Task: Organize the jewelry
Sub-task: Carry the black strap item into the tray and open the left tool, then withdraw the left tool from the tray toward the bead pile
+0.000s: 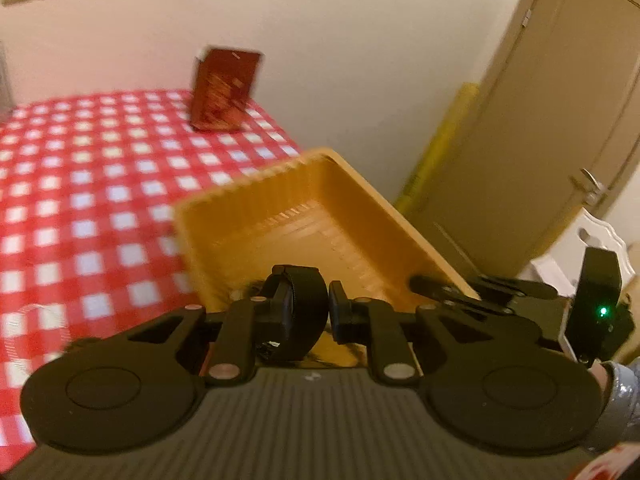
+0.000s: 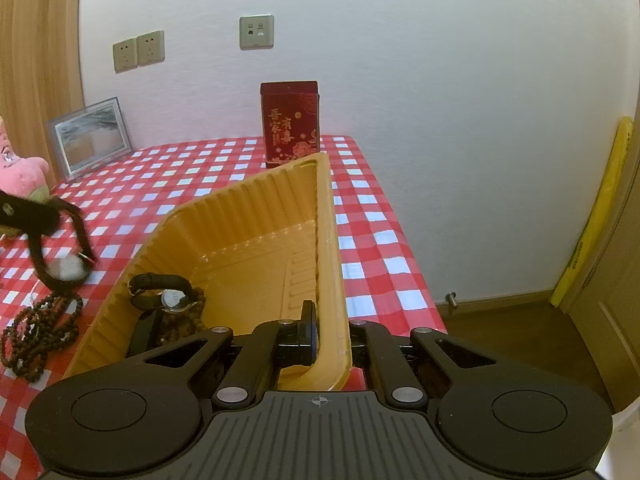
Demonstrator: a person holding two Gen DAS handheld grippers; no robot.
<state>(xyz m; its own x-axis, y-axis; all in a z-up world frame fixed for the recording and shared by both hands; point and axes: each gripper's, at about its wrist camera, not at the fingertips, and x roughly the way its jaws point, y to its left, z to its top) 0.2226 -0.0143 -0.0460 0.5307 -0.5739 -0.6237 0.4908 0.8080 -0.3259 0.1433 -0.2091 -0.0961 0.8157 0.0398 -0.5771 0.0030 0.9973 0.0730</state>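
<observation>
My left gripper (image 1: pixel 309 292) is shut on the looped strap of a black watch (image 1: pixel 308 332), just in front of the yellow ribbed tray (image 1: pixel 288 184). In the right wrist view that watch (image 2: pixel 60 248) hangs blurred above the tablecloth, left of the tray (image 2: pixel 248 188). My right gripper (image 2: pixel 330 328) is shut on the tray's right rim, and the left wrist view shows this gripper (image 1: pixel 436 286) at the same rim. Inside the tray lie a silver-faced watch with a black strap (image 2: pixel 172 298) and a brown bead bracelet (image 2: pixel 196 312). Dark bead strings (image 2: pixel 40 332) lie on the cloth left of the tray.
The table wears a red-and-white checked cloth (image 2: pixel 372 216). A red box (image 2: pixel 290 124) stands at the back by the wall, with a picture frame (image 2: pixel 88 140) and a pink plush toy (image 2: pixel 22 176) at the far left. Right of the table's edge are bare floor and a door (image 1: pixel 560 120).
</observation>
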